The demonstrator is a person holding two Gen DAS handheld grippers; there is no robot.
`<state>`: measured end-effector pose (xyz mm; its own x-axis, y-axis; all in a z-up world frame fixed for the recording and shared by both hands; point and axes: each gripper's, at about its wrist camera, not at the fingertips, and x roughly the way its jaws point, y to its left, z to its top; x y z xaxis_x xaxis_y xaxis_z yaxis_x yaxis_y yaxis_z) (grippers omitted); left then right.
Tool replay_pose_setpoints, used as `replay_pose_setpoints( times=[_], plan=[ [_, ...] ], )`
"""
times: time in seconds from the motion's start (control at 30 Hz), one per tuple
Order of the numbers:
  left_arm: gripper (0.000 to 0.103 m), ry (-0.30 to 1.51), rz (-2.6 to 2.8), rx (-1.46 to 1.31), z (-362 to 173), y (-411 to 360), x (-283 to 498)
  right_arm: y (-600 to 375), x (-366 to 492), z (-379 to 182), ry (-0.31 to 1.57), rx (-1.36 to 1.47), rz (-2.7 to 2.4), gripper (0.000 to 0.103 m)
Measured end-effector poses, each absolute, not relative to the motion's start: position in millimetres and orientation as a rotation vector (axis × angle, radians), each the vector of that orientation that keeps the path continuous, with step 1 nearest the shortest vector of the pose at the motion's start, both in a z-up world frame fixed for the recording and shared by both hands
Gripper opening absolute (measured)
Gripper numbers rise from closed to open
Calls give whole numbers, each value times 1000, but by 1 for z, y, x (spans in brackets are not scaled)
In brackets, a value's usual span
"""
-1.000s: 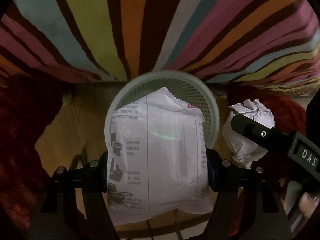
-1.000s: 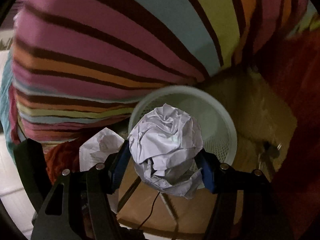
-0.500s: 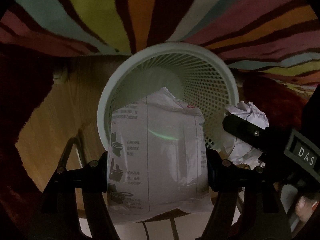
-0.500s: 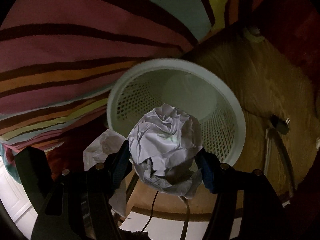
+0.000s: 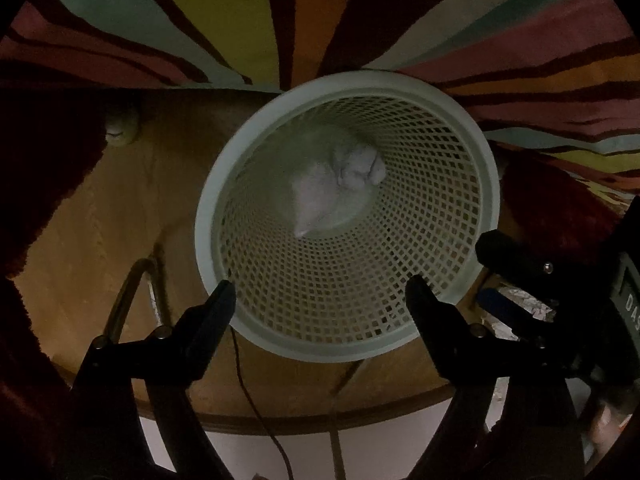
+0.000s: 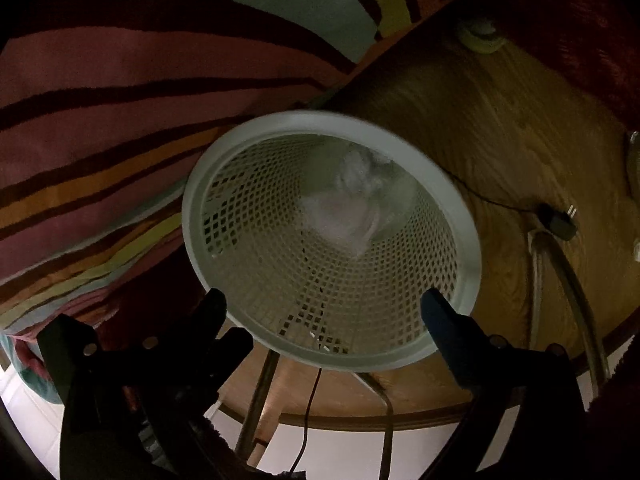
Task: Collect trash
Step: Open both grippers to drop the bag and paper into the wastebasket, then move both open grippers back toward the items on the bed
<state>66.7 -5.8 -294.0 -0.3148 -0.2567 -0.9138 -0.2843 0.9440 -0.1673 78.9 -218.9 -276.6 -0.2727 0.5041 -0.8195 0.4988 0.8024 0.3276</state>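
Left wrist view: left gripper point(image 5: 320, 288) jaws are opening with nothing between them; plastic wrapper point(image 5: 320, 200) and crumpled paper point(image 5: 358, 164) lie ahead, deep in the mesh basket point(image 5: 486, 184).
Right wrist view: right gripper point(image 6: 322, 300) jaws are opening, likewise bare; the basket rim sits just ahead of them.
Advice: I'd lift both grippers straight up, clear of the rim, to avoid tipping the basket.

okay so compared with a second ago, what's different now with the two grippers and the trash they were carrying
Both let go. The left gripper, which clamped a printed white packet, and the right gripper, which clamped a crumpled paper ball, now have nothing between their jaws, which are opening. Both pieces of trash lie at the bottom of the mesh wastebasket. Both grippers came down closer over its rim. The wastebasket, striped rug and wooden floor stayed put.
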Motion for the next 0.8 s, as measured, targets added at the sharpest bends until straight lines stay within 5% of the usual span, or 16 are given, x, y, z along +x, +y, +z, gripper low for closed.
replay_pose_setpoints(
  times=[0.8],
  plan=[
    [84,1836,57,-368,-269,-2,65,-222,77,-258,1834,761,44,94]
  ],
)
